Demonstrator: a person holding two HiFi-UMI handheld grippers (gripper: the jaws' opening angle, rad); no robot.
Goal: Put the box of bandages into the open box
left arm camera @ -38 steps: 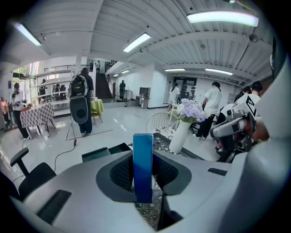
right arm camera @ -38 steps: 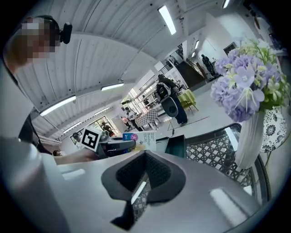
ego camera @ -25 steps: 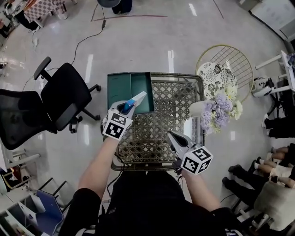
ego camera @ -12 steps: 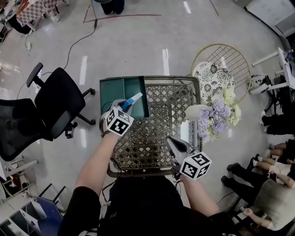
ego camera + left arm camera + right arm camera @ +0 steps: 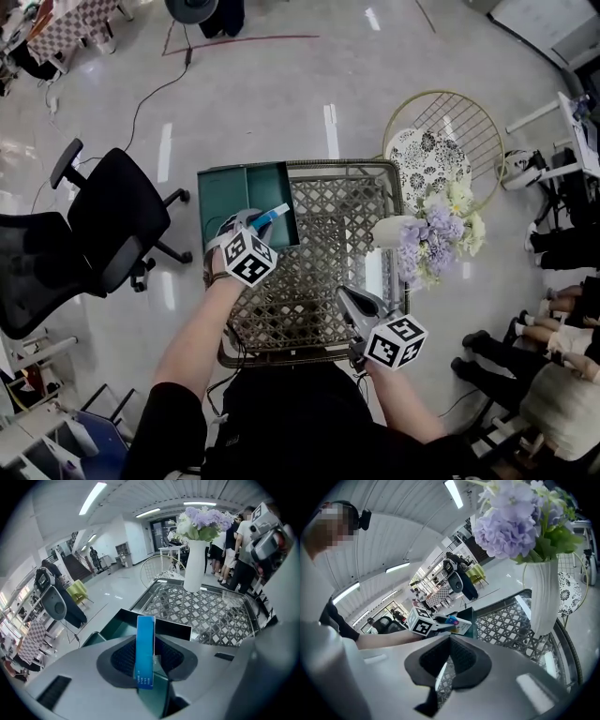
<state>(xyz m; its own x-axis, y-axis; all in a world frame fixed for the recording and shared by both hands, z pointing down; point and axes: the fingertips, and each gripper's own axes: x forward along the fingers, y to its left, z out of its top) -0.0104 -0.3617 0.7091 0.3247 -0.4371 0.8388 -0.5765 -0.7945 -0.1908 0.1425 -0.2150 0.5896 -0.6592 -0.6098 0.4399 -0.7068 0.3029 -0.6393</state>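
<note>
The left gripper point(image 5: 259, 223) has its fingers clamped on the blue bandage box point(image 5: 145, 651). It holds the box tilted over the near right part of the teal open box point(image 5: 225, 187), which sits at the far left corner of the desk point(image 5: 337, 234). The right gripper point(image 5: 450, 640) hovers over the desk's near right side, fingers together with nothing between them, on the near side of the flower vase point(image 5: 394, 229).
</note>
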